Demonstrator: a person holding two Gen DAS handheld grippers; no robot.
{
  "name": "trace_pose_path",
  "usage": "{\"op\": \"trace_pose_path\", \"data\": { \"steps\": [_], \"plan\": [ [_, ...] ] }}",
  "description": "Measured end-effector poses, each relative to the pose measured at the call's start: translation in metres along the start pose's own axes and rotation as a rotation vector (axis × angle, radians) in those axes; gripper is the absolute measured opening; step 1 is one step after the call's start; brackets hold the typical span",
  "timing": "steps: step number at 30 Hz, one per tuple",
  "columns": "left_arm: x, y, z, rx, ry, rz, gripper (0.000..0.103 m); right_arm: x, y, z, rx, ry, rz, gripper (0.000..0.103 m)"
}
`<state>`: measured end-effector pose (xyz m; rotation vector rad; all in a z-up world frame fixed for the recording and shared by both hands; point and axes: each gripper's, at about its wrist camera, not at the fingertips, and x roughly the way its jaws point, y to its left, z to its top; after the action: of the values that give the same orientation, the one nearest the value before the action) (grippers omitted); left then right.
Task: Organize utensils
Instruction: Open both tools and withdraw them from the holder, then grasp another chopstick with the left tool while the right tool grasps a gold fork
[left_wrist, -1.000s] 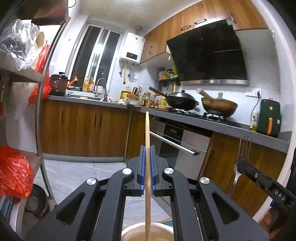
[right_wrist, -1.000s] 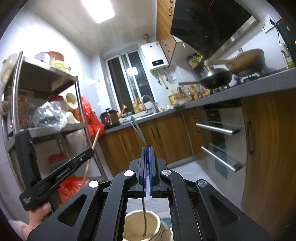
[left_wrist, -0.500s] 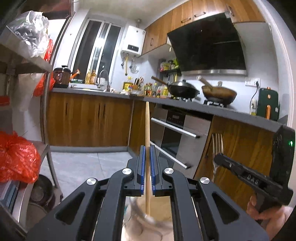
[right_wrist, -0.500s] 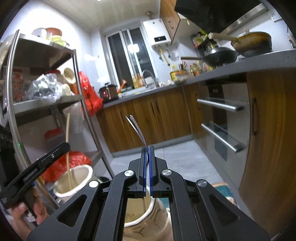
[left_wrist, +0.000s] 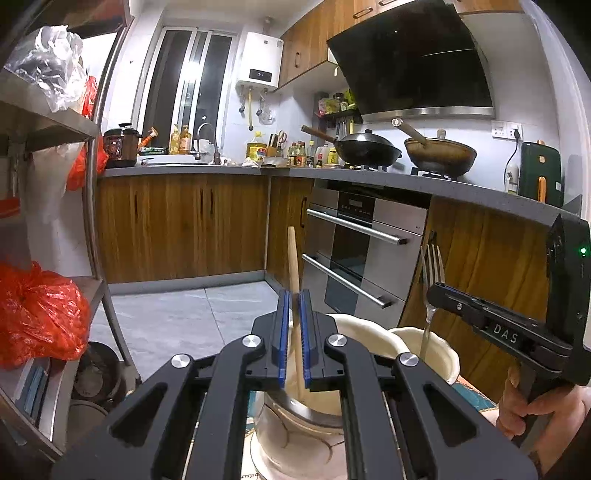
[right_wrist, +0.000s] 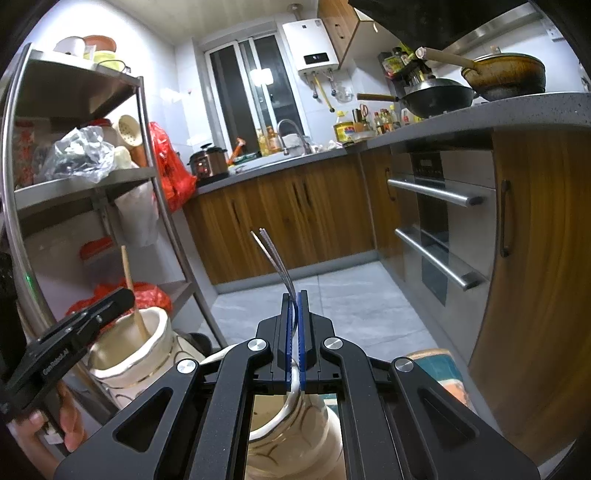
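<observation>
Fork (right_wrist: 273, 254): stands tines up and leaning left. Its handle runs down between the jaws of the right gripper (right_wrist: 294, 295) and into the right jar (right_wrist: 295, 443), a cream ceramic pot directly below. The right jaws are opening. The handle is between them and lies toward the left pad, with a slim gap on its other side.

Wooden stick (left_wrist: 293, 254): pale and slightly tilted. Its lower end is inside the left jar (left_wrist: 369, 326), also cream, with thin gold lines. The left gripper (left_wrist: 294, 295) has its jaws nearly closed around the stick. The blue pads sit close on both sides, and I cannot tell whether they press.

In the left wrist view the two jars stand just beside each other, rims near or touching; contact is not resolvable. In this view the fork's handle enters the farther jar on the right.

Hands: the right hand (left_wrist: 532, 410) wraps the right gripper's handle. The left hand (right_wrist: 40, 424) holds the left gripper at the lower left of the right wrist view.

Surroundings: a patterned mat (right_wrist: 436, 369) lies on the grey tiled floor (right_wrist: 354, 306) near the right jar. A steel rack (right_wrist: 85, 181) with a red bag (left_wrist: 37, 314) stands at left. The oven (left_wrist: 365, 243) sits under the grey bench (left_wrist: 480, 195), which carries two woks (left_wrist: 369, 149).
</observation>
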<state>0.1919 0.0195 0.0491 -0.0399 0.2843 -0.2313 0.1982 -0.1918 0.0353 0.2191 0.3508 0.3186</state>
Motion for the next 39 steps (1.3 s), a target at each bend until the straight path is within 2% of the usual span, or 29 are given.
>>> {"op": "trace_pose_path", "data": {
  "steps": [1,2,3,5,7,9,11,12,14,16,19,26,32,36,39],
  "plan": [
    [-0.001,0.000,0.001,0.000,0.000,-0.002,0.008,-0.001,0.000,0.001,0.000,0.002,0.004,0.014],
    [-0.002,0.000,0.001,-0.001,0.000,0.000,0.014,-0.003,0.000,0.002,0.000,-0.002,0.004,0.026],
    [-0.004,0.000,0.001,-0.002,-0.001,0.005,0.018,-0.007,0.001,0.003,0.000,-0.011,0.002,0.033],
    [-0.008,0.001,0.002,-0.006,-0.010,0.007,0.033,-0.013,0.002,0.005,-0.007,-0.019,0.003,0.035],
    [-0.014,0.000,0.003,-0.005,-0.021,0.012,0.038,-0.022,0.003,0.007,-0.017,-0.029,-0.003,0.042],
    [-0.020,-0.001,0.003,-0.001,-0.021,0.016,0.047,-0.032,0.004,0.008,-0.023,-0.032,0.001,0.065],
    [-0.030,-0.003,0.002,0.005,-0.023,0.022,0.068,-0.043,0.004,0.008,-0.030,-0.029,0.005,0.077],
    [-0.035,-0.004,0.002,0.009,-0.028,0.024,0.073,-0.049,0.004,0.007,-0.036,-0.026,-0.001,0.081],
    [-0.048,-0.009,0.000,0.017,-0.041,0.035,0.089,-0.060,0.005,0.005,-0.046,-0.021,-0.018,0.092],
    [-0.061,-0.012,-0.004,0.010,-0.055,0.042,0.097,-0.074,0.004,0.003,-0.056,-0.020,-0.031,0.096],
    [-0.081,-0.015,-0.013,-0.015,-0.064,0.038,0.097,-0.093,0.004,-0.002,-0.075,-0.018,-0.063,0.098],
    [-0.109,-0.023,-0.037,-0.030,-0.015,0.058,0.097,-0.130,-0.005,-0.029,-0.110,-0.003,-0.145,0.098],
    [-0.122,-0.034,-0.061,-0.010,0.037,0.038,0.097,-0.138,-0.024,-0.057,-0.102,0.073,-0.204,0.098],
    [-0.121,-0.043,-0.076,0.039,0.090,0.013,0.097,-0.134,-0.039,-0.076,-0.082,0.147,-0.234,0.098],
    [-0.116,-0.048,-0.085,0.059,0.171,-0.012,0.097,-0.131,-0.045,-0.086,-0.095,0.181,-0.256,0.098]
  ]
}}
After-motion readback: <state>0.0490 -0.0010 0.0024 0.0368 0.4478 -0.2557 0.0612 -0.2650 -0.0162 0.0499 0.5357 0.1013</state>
